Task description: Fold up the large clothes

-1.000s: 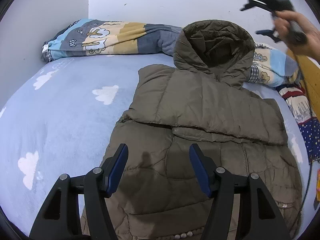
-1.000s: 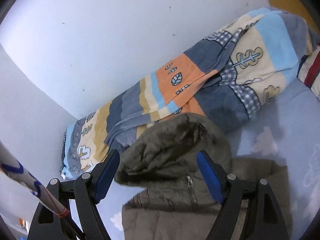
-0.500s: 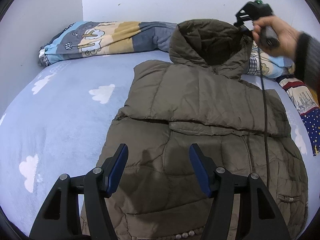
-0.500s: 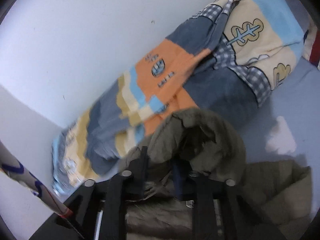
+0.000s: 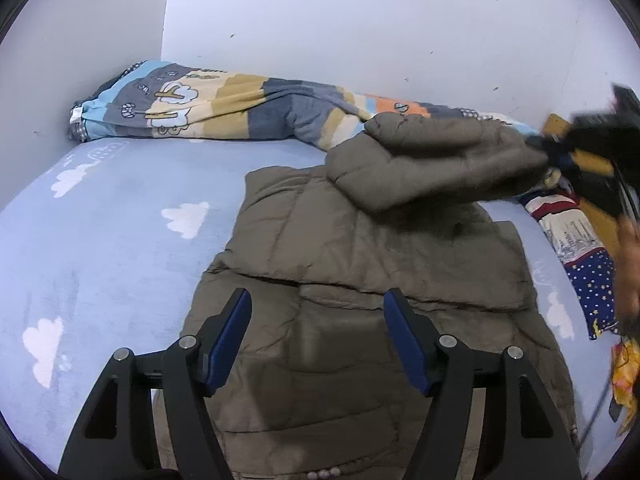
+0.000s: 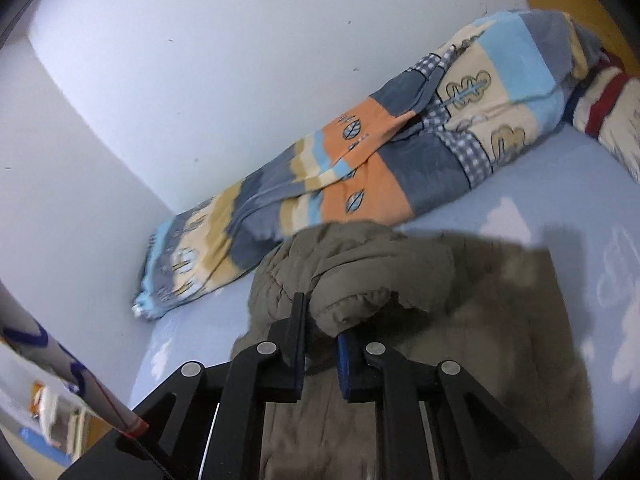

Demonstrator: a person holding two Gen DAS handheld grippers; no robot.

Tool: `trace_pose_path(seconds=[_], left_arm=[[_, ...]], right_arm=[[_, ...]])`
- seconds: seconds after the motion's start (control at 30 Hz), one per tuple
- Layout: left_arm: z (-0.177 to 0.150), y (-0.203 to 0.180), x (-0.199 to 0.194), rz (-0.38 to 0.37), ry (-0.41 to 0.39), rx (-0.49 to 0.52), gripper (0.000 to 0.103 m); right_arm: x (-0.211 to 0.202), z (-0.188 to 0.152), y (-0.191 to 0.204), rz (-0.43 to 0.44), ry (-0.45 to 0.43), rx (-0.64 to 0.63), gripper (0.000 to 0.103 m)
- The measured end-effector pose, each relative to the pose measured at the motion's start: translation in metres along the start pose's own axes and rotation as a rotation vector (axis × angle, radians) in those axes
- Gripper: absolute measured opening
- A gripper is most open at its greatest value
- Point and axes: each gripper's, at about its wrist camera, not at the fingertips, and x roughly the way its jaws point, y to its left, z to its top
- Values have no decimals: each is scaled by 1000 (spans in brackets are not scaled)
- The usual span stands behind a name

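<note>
- Blue bed sheet [image 5: 120,216] with white clouds covers the bed, and a white wall [image 5: 360,20] stands behind it.
- I see a striped blanket [image 5: 224,110] rolled up along the wall, at the far side of the bed.
- The big brown coat [image 5: 360,280] lies flat in the middle of the sheet.
- My left gripper [image 5: 316,336] hangs over the near part of the coat. Its two blue pads are wide apart and hold nothing.
- My right gripper [image 6: 322,344] has its fingers pressed together on the coat's hood [image 6: 360,276].
- The hood is lifted off the bed and bent over toward the coat's body.
- In the left view the right gripper looks blurry at the right edge.
- A pillow [image 5: 576,248] with stars lies to the right of the coat.
</note>
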Motion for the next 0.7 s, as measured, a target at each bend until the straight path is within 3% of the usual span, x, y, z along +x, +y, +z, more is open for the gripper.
trace_pose_path(seconds=[0.17, 0.3, 0.5, 0.7], left_arm=[[3, -2, 1, -14, -15, -22, 68], [-1, -2, 7, -18, 16, -31, 68], [-2, -6, 13, 0, 22, 2, 68], [-4, -6, 19, 3, 41, 18, 68]], right_arm=[[-26, -58, -6, 40, 13, 36, 14], [2, -96, -26, -56, 56, 14, 13], [77, -118, -81, -134, 173, 110, 13], [92, -113, -80, -163, 187, 44, 13]])
